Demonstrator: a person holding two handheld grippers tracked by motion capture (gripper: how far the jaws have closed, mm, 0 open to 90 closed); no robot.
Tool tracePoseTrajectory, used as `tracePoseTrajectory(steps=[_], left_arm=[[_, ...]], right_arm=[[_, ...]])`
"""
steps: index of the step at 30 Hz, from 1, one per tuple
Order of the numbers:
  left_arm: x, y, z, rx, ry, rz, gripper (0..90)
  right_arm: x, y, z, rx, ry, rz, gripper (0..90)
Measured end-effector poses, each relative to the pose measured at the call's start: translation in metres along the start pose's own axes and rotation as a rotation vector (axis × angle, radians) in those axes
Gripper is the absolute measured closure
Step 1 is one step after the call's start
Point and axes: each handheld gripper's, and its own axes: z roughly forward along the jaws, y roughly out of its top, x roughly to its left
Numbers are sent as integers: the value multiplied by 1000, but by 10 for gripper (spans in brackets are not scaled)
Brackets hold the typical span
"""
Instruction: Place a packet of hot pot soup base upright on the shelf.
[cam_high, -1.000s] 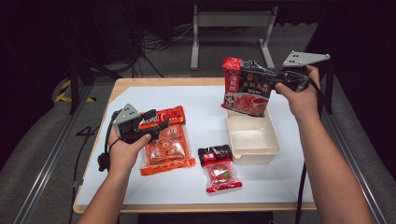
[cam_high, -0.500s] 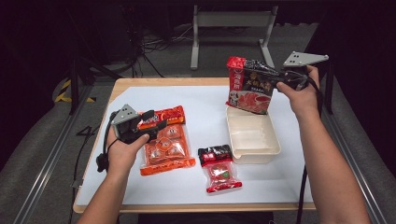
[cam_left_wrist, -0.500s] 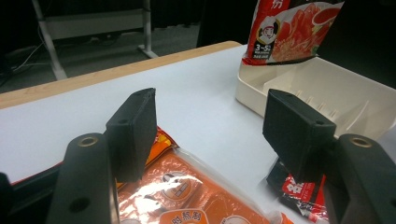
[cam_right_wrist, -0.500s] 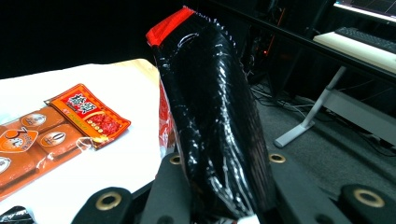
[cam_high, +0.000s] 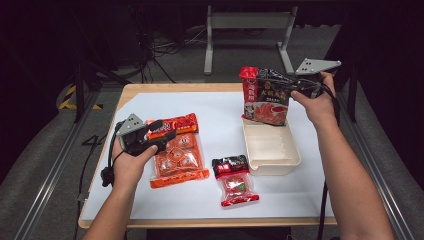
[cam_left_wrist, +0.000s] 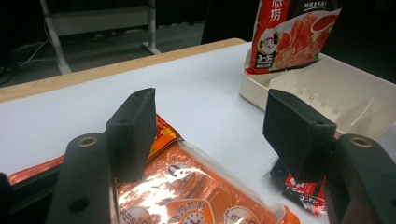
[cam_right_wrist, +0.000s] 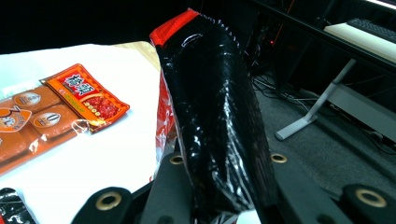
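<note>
Gripping a black-and-red pouch (cam_high: 265, 95), the right gripper (cam_high: 292, 87) has lowered it until its bottom edge meets the cream tray (cam_high: 272, 150); release looks near. Left gripper (cam_high: 162, 131), fingers released, hovers over the orange packet (cam_high: 180, 155).

A lab-like workroom: white-topped table (cam_high: 215, 115), metal desk frame (cam_high: 247, 22), loose floor cables (cam_high: 170, 47), dark surroundings.

light: my table bright, surroundings dark | glare: on black pouch (cam_right_wrist: 219, 116) film | focus: my near jaws soft
</note>
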Motion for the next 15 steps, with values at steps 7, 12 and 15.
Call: tracePoseTrajectory(steps=[7,12,15], left_arm=[[1,-4,-6,6,17,-13,358],[3,-6,-8,4,23,-19,358],[3,-6,-8,5,24,-20,357]], right_arm=[[-2,-3,7,11,9,-14,801],[-1,-4,12,9,31,-19,798],[1,-7,15,17,49,-18,795]])
